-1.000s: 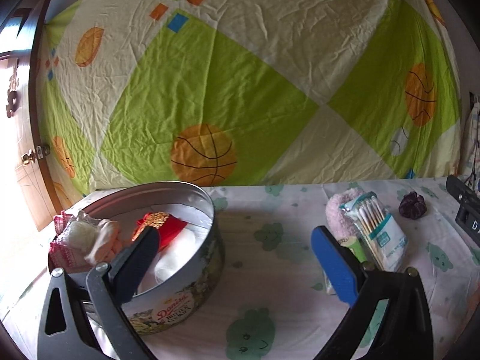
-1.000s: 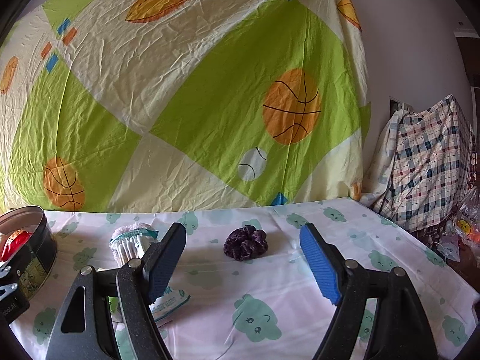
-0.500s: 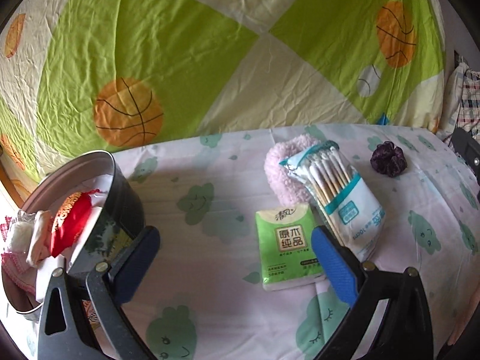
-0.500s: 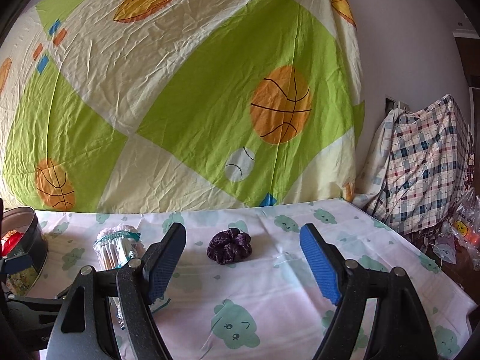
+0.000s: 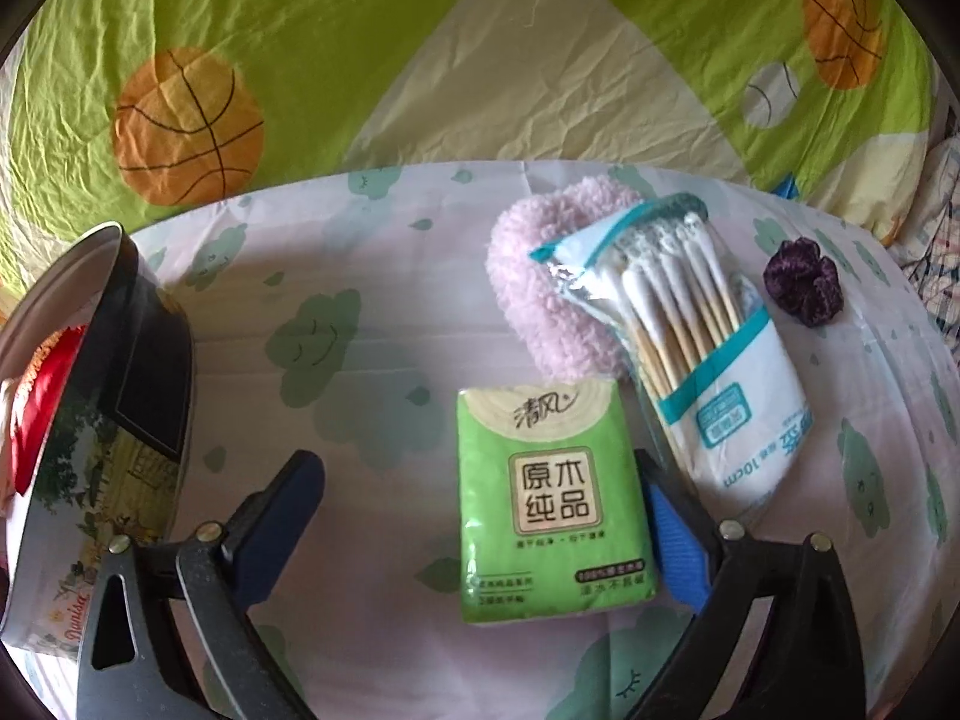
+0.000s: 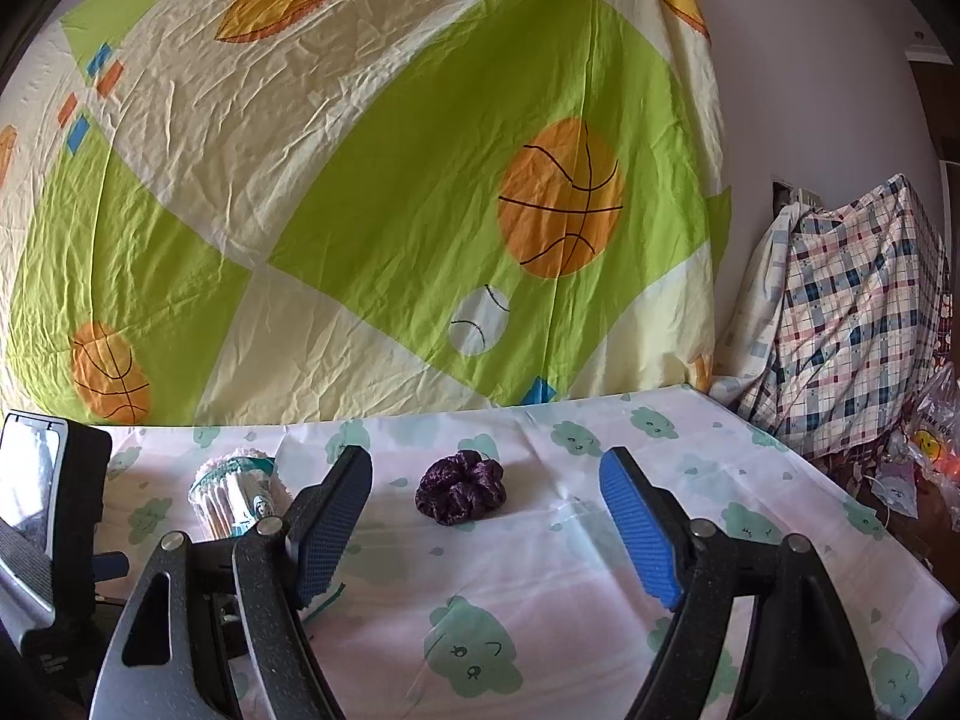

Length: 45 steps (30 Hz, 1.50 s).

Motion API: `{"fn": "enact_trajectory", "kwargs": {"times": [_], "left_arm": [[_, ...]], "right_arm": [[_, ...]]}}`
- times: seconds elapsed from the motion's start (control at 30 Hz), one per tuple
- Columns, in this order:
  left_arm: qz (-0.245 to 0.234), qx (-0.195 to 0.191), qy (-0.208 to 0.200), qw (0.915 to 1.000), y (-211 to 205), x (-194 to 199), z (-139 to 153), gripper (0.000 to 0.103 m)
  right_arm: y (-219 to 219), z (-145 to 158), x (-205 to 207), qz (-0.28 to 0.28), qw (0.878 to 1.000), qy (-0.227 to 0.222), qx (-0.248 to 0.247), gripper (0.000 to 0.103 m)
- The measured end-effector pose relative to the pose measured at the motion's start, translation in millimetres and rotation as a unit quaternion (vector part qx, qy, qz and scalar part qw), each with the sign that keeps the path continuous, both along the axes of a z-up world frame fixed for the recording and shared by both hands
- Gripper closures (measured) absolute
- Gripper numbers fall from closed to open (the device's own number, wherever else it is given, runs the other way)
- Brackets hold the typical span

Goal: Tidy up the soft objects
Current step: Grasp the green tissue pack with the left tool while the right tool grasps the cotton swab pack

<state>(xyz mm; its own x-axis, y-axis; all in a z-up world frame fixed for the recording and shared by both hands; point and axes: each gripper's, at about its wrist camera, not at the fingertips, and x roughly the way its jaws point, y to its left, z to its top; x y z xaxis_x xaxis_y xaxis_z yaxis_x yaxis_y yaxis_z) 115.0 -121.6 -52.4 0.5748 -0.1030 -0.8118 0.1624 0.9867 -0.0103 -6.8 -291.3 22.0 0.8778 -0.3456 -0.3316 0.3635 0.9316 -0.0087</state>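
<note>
A green tissue pack (image 5: 555, 498) lies flat on the cloud-print tablecloth (image 5: 360, 372), between the jaws of my left gripper (image 5: 480, 522). Those jaws are closing; the right pad sits at the pack's edge, the left pad stands well apart. Beyond it lie a pink fluffy pad (image 5: 540, 288), a bag of cotton swabs (image 5: 702, 330) partly on that pad, and a dark purple scrunchie (image 5: 804, 282). The round tin (image 5: 102, 456) at the left holds red and white soft items. My right gripper (image 6: 486, 516) hovers open and empty, the scrunchie (image 6: 462, 486) just beyond its fingertips.
A green and cream sheet with basketball prints (image 6: 360, 210) hangs behind the table. A plaid-covered bundle (image 6: 852, 312) and plastic bags stand off the table's right end. The left gripper's body (image 6: 48, 546) shows at the left of the right wrist view.
My left gripper swung right from over the tin and tilted down onto the tissue pack, its jaws narrowing a little. The right gripper barely shifted.
</note>
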Motion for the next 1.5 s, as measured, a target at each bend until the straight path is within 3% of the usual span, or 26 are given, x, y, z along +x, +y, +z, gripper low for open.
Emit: {"fn": "enact_trajectory", "kwargs": {"times": [0.03, 0.23, 0.47, 0.67, 0.8, 0.93, 1.03, 1.2, 1.33, 1.37, 1.5], "left_arm": [[-0.001, -0.015, 0.006, 0.9999, 3.4, 1.4, -1.3, 0.011], [0.015, -0.036, -0.012, 0.9992, 13.4, -3.7, 5.6, 0.054], [0.014, -0.088, -0.024, 0.9957, 28.5, -7.1, 11.7, 0.055], [0.011, -0.079, -0.104, 0.9914, 41.6, -38.0, 38.6, 0.055], [0.012, -0.077, -0.173, 0.9819, 55.8, -60.3, 62.5, 0.054], [0.011, -0.045, -0.234, 0.9712, 60.8, -72.1, 73.5, 0.054], [0.006, -0.049, -0.232, 0.9713, 63.9, -70.7, 74.0, 0.054], [0.018, -0.052, -0.225, 0.9728, 69.3, -65.8, 70.5, 0.054], [0.022, -0.054, -0.221, 0.9736, 70.7, -63.9, 68.6, 0.054], [0.022, -0.054, -0.219, 0.974, 70.4, -63.2, 68.2, 0.054], [0.022, -0.05, -0.215, 0.9751, 69.0, -62.2, 66.0, 0.054]], "right_arm": [[0.1, -0.5, 0.4, 0.0, 1.0, 0.002, 0.0, 0.023], [0.5, -4.5, 5.6, 0.005, 1.0, 0.018, 0.008, 0.023], [-5.6, -8.2, 9.7, 0.017, 0.999, 0.029, 0.033, 0.023], [0.9, -12.8, 14.5, 0.065, 0.996, 0.04, 0.055, 0.023], [17.2, -18.9, 21.5, 0.123, 0.989, 0.064, 0.058, 0.023], [34.2, -21.6, 29.2, 0.155, 0.983, 0.076, 0.061, 0.023], [45.0, -29.7, 45.3, 0.171, 0.976, 0.108, 0.075, 0.023], [65.3, -40.0, 69.9, 0.173, 0.971, 0.164, 0.033, 0.023], [72.8, -54.8, 88.2, 0.182, 0.957, 0.223, 0.025, 0.024], [73.2, -57.7, 91.3, 0.182, 0.955, 0.234, 0.025, 0.036], [71.4, -57.3, 89.9, 0.182, 0.955, 0.232, 0.028, 0.051]]}}
